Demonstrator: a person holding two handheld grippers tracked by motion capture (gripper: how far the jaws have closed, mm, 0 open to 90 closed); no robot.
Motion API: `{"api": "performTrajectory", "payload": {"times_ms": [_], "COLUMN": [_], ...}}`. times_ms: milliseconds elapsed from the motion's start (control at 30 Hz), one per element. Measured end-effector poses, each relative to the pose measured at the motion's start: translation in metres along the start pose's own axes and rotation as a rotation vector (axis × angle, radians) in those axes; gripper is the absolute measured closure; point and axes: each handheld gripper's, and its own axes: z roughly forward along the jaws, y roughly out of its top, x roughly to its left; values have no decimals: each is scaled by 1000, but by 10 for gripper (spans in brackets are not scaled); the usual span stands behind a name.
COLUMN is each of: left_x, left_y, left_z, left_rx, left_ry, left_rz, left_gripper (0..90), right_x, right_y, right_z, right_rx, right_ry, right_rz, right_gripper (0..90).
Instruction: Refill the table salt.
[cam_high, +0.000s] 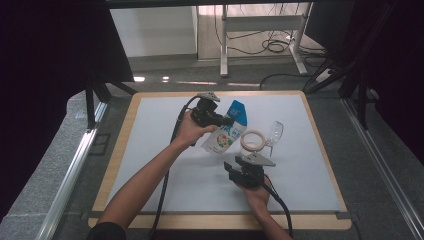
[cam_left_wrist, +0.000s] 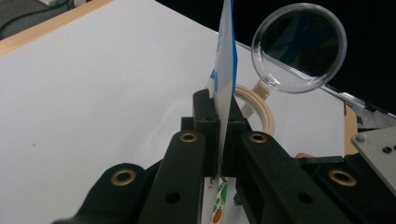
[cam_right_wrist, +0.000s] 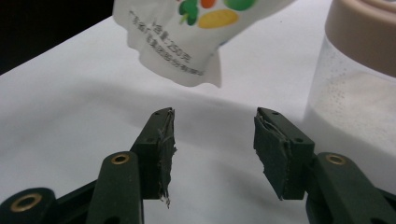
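Your left gripper (cam_high: 220, 120) clamps the pouch (cam_high: 227, 134) tilted over the jar (cam_high: 254, 142); right gripper (cam_high: 239, 167), jaws wide, sits just near of both.

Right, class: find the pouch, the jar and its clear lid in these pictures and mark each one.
pouch (cam_high: 226, 135), high view, on its printed white front.
jar (cam_right_wrist: 348, 100), right gripper view, on its clear wall below the tan rim.
clear lid (cam_left_wrist: 301, 46), left gripper view, on the middle of the round disc.
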Motion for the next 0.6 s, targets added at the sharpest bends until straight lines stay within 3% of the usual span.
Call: {"api": "performTrajectory", "payload": {"times_ms": [600], "left_x": [24], "left_y": [-22], "left_z": [-41], "left_rx": [-90], "left_ry": [69], "left_rz": [-60], "left_gripper": [896], "right_x": [-3], "right_y": [-2], "right_z": [-4], "right_rx": [-5], "right_ry": [3], "right_rz": [0], "right_gripper": [477]}}
